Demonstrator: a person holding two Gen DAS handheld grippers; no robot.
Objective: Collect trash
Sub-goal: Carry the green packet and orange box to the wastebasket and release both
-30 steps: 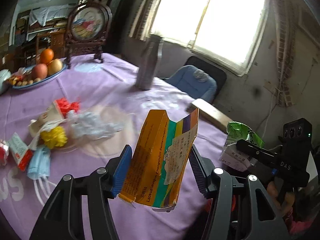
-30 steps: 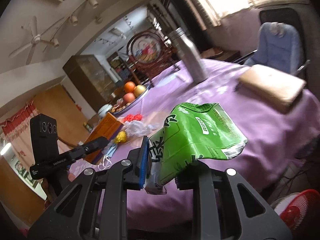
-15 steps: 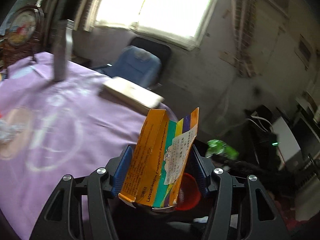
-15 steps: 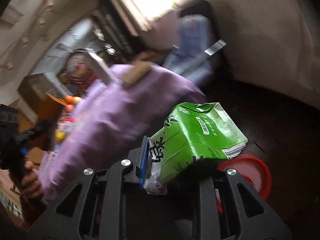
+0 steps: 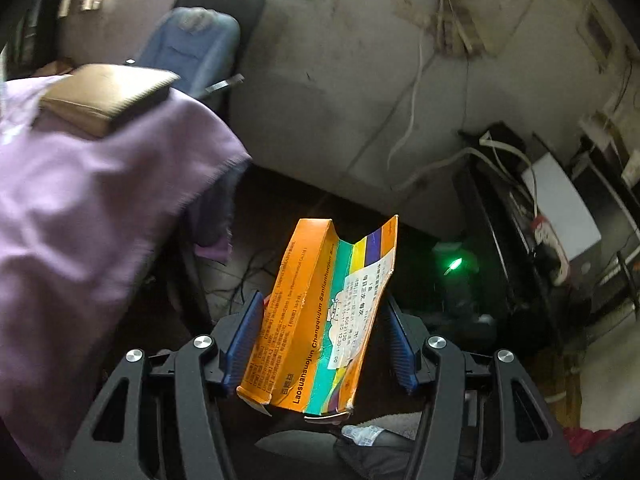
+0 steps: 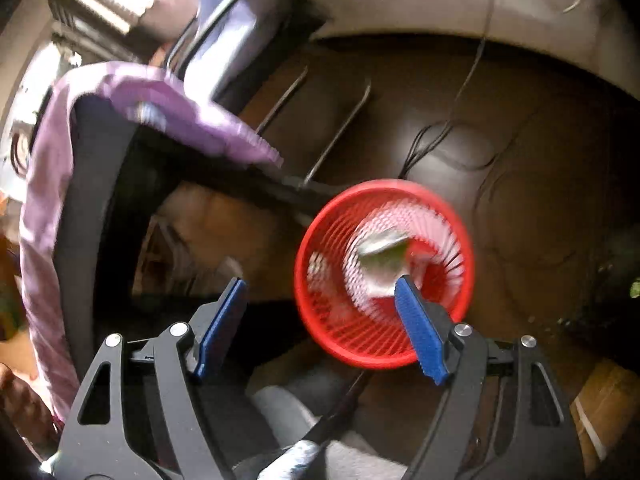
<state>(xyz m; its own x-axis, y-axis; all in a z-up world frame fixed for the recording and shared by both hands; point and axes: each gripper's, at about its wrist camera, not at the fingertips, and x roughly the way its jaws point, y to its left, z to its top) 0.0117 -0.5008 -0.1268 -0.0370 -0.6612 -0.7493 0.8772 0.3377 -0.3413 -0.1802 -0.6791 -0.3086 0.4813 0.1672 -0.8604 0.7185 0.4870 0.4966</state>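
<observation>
Both cameras have swung away from the table top since the earlier frames, and the green packet [image 6: 380, 254] that was between the right fingers half a second ago now lies blurred inside the red basket [image 6: 316, 292], which stands on the dark brown floor [image 6: 540, 152]. What else is in the basket I cannot tell, because the picture is smeared there. In the left wrist view the purple cloth [image 5: 92, 184] hangs over the table edge, a brown book [image 5: 104, 92] lies on its corner, and a blue chair [image 5: 188, 44] stands behind it against a stained grey wall [image 5: 340, 80] with loose white cables [image 5: 412, 92]. A green light [image 5: 452, 266] glows in the dark corner. The right gripper [image 6: 320, 320] is wide apart and holds nothing; its blue pads [image 6: 420, 336] hang above the basket, one in front of its rim. The left gripper [image 5: 320, 336] is closed on the orange box [image 5: 316, 320], which stands upright between the pads, torn open at the top, above the dark floor beside the table.
</observation>
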